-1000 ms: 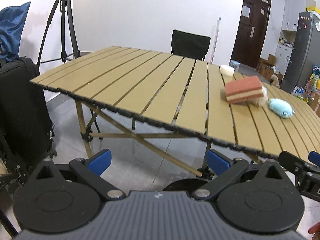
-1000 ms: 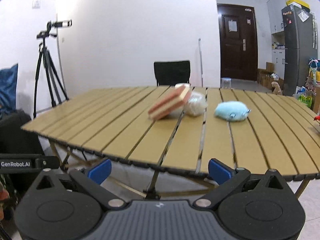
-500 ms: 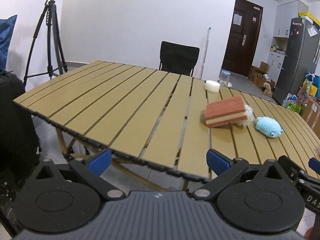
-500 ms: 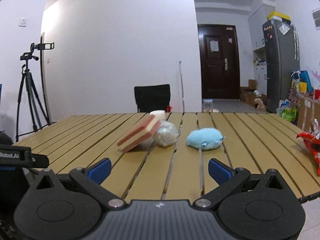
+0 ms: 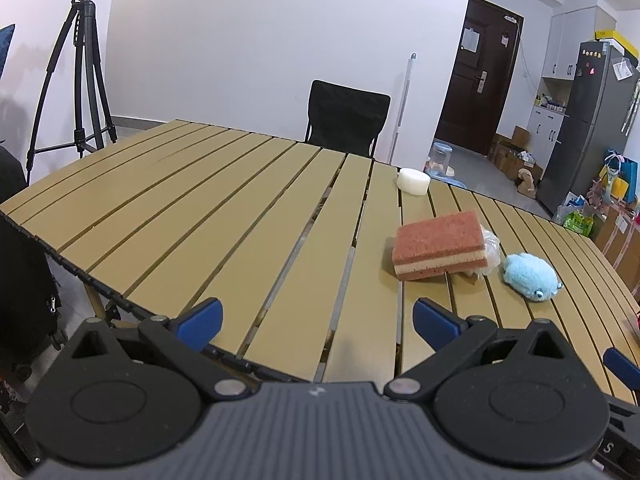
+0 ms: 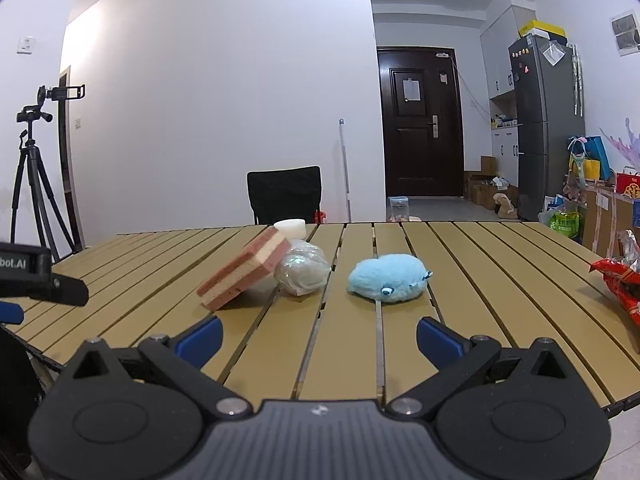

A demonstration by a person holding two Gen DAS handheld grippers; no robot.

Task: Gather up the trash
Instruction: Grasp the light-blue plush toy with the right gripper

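Since nothing is picked yet, both tools sit at the counter's near edge: left tool released and empty, right tool likewise spread wide. Likely trash: crumpled plastic bag at 12 o'clock from the right tool, wedged under the sponge, which leans tilted on it. Red snack wrapper lies at 2 o'clock by the counter's right edge. Blue plush sits just right of the bag, apart, probably not trash. Guess: bag first.

White walls, a dark door, a black chair, a tripod and a grey fridge surround the slatted table
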